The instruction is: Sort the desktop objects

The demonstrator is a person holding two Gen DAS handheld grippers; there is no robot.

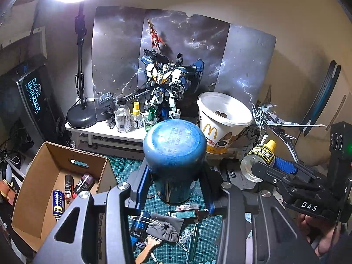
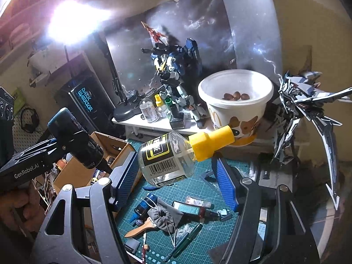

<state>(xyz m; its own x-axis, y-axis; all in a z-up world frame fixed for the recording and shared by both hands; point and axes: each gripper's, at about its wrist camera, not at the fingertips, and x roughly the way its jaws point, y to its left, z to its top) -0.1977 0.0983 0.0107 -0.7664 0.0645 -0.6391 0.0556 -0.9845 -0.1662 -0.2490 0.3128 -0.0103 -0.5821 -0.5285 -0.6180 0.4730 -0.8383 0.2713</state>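
Desk: I see a green cutting mat covering it, littered with a brush, pens, a grey drawstring pouch and small bottles.
Cardboard box: it stands open at the desk's left edge, with spray cans and tubes inside.
Raised shelf at the back edge: a white shelf carries a blue and white robot model, small bottles and a black lamp base.
Paper bucket: a white bucket with the golden arches printed on it sits at the back right, brown round pieces lying in its bottom.
Speaker: the black box at far left reads "DARK WARRIOR".
Left tongs: my left tongs point downward over the mat, pressed tight on the blue can; "GenRobot.AI" reads on their body in the right view.
Blue can: held above the mat in mid-air, long axis running away from the camera, its flat blue end facing me; print on that end is too faint to read.
Right tongs: my right tongs also tilt downward, pinching the glass bottle; "DAS" reads on their body in the left view.
Glass bottle: clear, black and yellow label with a barcode, held above the mat; it lies tilted, yellow cap pointing up and right toward the bucket.
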